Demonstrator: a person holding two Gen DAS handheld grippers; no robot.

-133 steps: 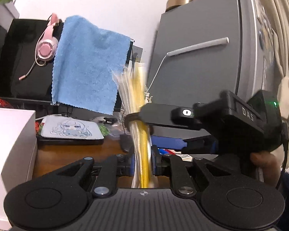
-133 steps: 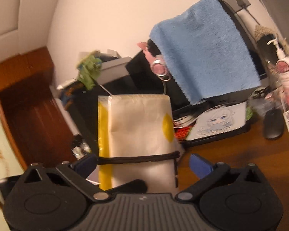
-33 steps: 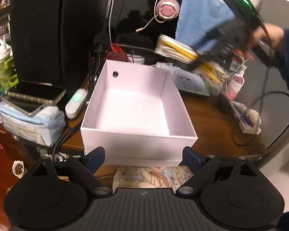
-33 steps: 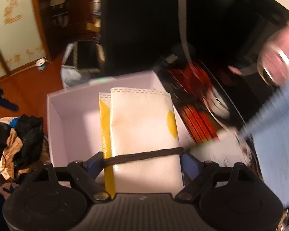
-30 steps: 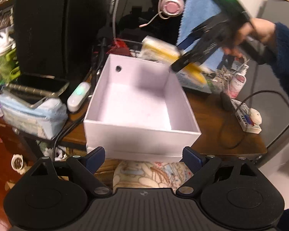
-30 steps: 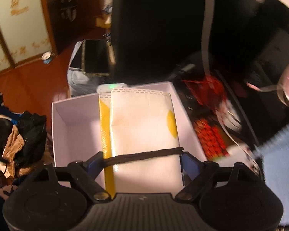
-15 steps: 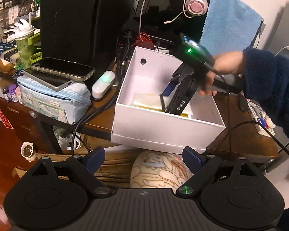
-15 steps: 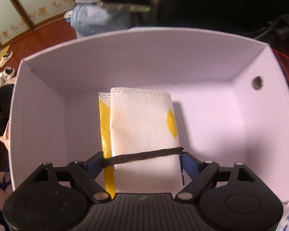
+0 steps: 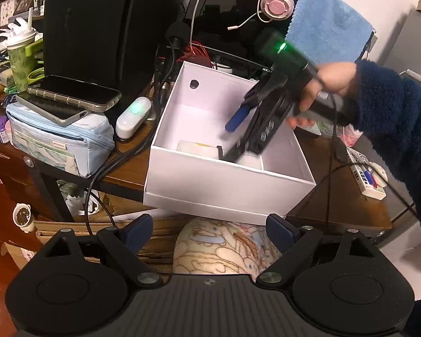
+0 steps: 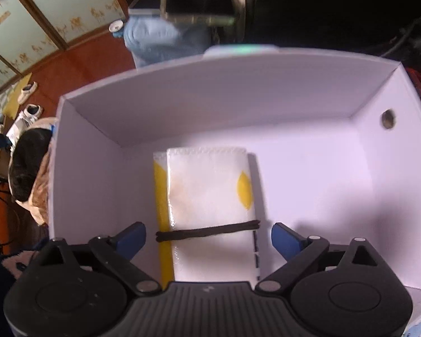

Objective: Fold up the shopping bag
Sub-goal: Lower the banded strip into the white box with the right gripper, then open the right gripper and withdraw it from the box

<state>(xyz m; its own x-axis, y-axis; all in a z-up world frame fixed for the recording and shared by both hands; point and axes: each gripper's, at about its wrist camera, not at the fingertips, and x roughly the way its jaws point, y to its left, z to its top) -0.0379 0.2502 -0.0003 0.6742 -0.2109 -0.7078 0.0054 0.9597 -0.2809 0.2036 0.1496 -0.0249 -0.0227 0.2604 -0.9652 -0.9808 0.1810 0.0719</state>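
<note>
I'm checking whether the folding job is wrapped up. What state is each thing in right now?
Folded shopping bag: folded flat, bound by a black elastic band, lying on the box floor.
White box: lid off, on the desk edge.
Right gripper: open, fingers clear of the bag.
Left gripper: open, holding nothing, in front of the box.
Top phone: screen dark.

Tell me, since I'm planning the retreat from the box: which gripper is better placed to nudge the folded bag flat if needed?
Right. The right gripper is inside the white box, open, straddling the banded folded bag. The left gripper is open too, but sits outside, before the box's near wall.
</note>
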